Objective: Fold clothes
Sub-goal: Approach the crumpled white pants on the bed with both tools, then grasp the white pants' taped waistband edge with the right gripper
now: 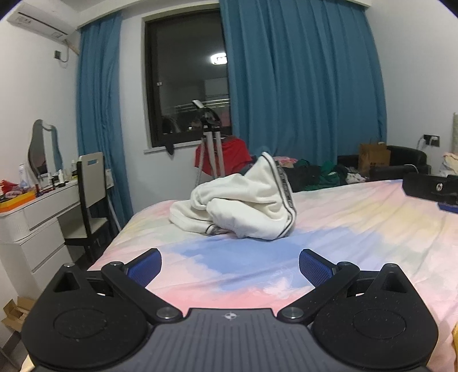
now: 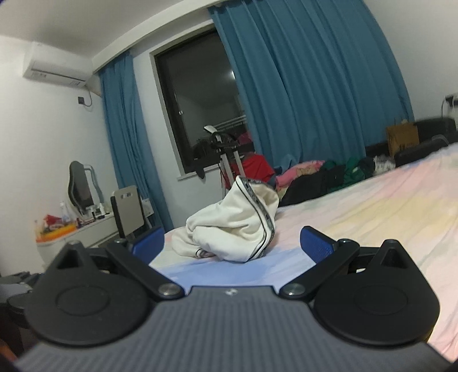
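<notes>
— While the garment lies crumpled on the bed, where are the grippers?
— Both are over the sheet, apart from the cloth. The left gripper has its blue fingers spread wide, and they hold nothing.
— And the right one?
— The right gripper is also wide apart and empty. The garment, white with dark trim, shows between its fingers, further ahead.

We look across a bed in pastel sheets toward a dark night window flanked by blue curtains. Left of the window, an air conditioner hangs high above a white dressing table, mirror and chair.
</notes>
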Demonstrator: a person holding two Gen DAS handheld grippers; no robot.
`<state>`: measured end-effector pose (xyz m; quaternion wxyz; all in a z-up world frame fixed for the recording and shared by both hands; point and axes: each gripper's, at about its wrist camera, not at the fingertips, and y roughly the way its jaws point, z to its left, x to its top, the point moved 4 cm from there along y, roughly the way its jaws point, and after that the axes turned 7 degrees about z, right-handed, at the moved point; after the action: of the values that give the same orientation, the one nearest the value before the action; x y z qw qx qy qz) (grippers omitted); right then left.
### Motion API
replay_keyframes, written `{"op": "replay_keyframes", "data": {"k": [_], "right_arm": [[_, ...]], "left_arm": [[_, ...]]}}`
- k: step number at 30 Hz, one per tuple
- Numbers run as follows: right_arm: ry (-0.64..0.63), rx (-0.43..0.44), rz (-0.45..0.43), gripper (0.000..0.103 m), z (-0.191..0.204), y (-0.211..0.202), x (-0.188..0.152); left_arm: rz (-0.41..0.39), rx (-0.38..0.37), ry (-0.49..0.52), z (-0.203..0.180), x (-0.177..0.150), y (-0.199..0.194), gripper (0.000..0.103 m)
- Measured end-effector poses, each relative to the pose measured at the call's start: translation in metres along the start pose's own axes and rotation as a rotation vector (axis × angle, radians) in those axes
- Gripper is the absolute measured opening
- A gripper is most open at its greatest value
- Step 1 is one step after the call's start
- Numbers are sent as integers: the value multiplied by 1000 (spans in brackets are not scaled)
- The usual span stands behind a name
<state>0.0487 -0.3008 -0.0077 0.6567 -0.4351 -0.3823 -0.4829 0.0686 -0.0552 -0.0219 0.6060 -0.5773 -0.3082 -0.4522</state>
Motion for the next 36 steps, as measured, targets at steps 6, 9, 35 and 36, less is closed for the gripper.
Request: {"op": "replay_keyframes", "data": {"k": [6,9,35,36], "right_arm": [[2,-26,6,103,-5,-4,2],[15,-28,-4,103,-3,-7,3],[143,-117,197,103,-5,466,104],[108,-135,220,103,-3,489,103]], "left_arm": [[-23,14,-45,5,19,4,103],[-35,12,-61,13,29,5,103],[69,-35,-270,140,-60,114,103],[83,-38,-283,143,-65,124,103]]}}
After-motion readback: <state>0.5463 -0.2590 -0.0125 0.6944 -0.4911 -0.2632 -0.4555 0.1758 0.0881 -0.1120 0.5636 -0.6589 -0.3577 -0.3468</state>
